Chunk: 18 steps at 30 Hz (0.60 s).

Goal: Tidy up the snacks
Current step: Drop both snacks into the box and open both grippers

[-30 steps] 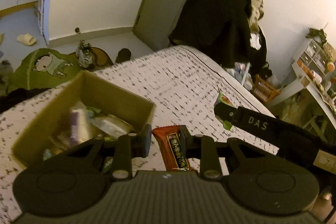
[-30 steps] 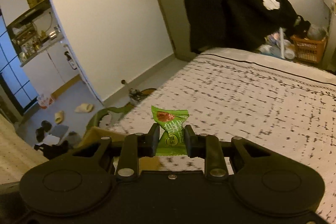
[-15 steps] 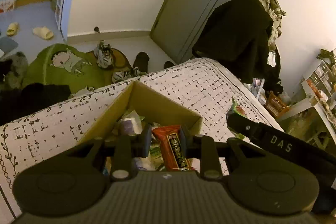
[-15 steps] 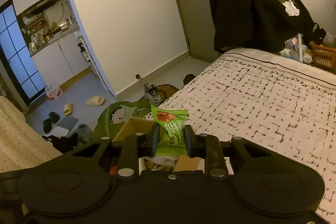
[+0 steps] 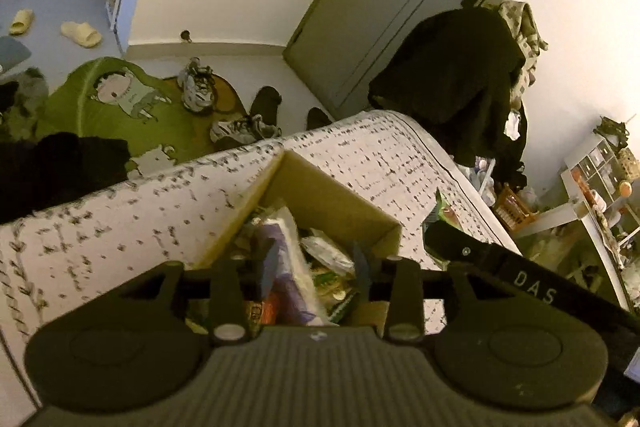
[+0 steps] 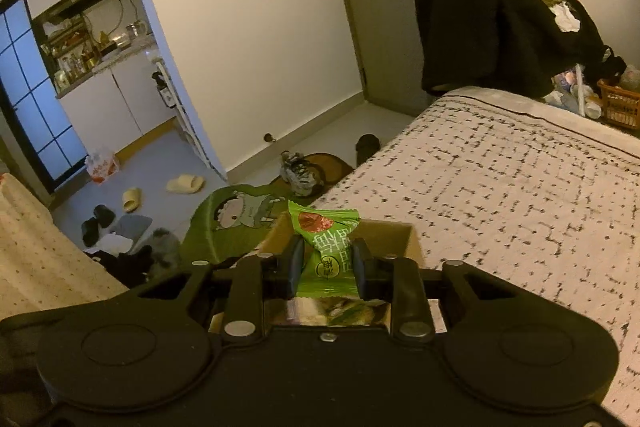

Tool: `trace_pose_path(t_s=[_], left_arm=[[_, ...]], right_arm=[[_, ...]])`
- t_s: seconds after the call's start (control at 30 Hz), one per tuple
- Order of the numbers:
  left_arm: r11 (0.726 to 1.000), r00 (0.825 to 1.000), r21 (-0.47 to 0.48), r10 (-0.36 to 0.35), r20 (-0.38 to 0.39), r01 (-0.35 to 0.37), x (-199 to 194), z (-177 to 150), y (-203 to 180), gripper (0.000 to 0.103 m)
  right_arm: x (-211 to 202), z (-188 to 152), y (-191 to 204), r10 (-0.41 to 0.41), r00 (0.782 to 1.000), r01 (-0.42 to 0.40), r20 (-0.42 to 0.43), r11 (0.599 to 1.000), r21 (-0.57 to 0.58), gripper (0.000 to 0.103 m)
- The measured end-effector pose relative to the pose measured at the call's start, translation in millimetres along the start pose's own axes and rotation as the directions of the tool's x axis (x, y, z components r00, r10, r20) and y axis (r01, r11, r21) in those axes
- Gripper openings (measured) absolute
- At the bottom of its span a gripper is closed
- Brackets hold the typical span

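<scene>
An open cardboard box (image 5: pixel 344 199) stands on the bed, filled with several snack packets (image 5: pixel 288 247). My left gripper (image 5: pixel 315 263) hovers over it, jaws opening, nothing between the pads. A red snack bar (image 5: pixel 265 308) lies in the box just under it. In the right wrist view my right gripper (image 6: pixel 328 263) holds a green snack packet (image 6: pixel 326 233) upright over the box's far rim (image 6: pixel 412 237). Its jaws are opening, and the pads still touch the packet. The left wrist view shows a right finger (image 5: pixel 452 241) and the green packet (image 5: pixel 444 207) to the right of the box.
The box sits near the corner of a bed with a white patterned cover (image 6: pixel 500 207). Beyond the bed edge the floor holds a green cushion (image 5: pixel 120 99), sneakers (image 5: pixel 196 91) and slippers (image 5: pixel 80 33). A dark coat (image 5: pixel 452 79) hangs by the door.
Both grippers moved over the box. My left gripper opened and the red snack bar dropped out of it into the box. The right still carries the green packet.
</scene>
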<state>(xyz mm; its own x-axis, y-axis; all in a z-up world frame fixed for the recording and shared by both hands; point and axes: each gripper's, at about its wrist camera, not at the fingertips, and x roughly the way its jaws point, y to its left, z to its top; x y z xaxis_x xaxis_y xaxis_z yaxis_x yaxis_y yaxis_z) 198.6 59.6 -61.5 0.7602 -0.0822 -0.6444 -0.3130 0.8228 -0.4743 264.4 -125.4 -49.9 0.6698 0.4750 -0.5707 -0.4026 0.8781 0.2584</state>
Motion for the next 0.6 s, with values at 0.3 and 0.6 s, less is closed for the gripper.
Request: trace_pose_path(t_s=[0.3,0.6], left_arm=[[0.998,0.998,0.048,0.031,0.048,-0.034,-46,8,9,0.079],[0.993,0.998,0.113,0.017,0.055,-0.023,-90,-7,12,0.087]], right_arm=[[-39,-2,18,-0.014,0.998,0.013,0.057,1.0,0.014,0.047],[-88,-21,25,-0.052,0.994,0.051,0.098,0.999,0.021,0.068]])
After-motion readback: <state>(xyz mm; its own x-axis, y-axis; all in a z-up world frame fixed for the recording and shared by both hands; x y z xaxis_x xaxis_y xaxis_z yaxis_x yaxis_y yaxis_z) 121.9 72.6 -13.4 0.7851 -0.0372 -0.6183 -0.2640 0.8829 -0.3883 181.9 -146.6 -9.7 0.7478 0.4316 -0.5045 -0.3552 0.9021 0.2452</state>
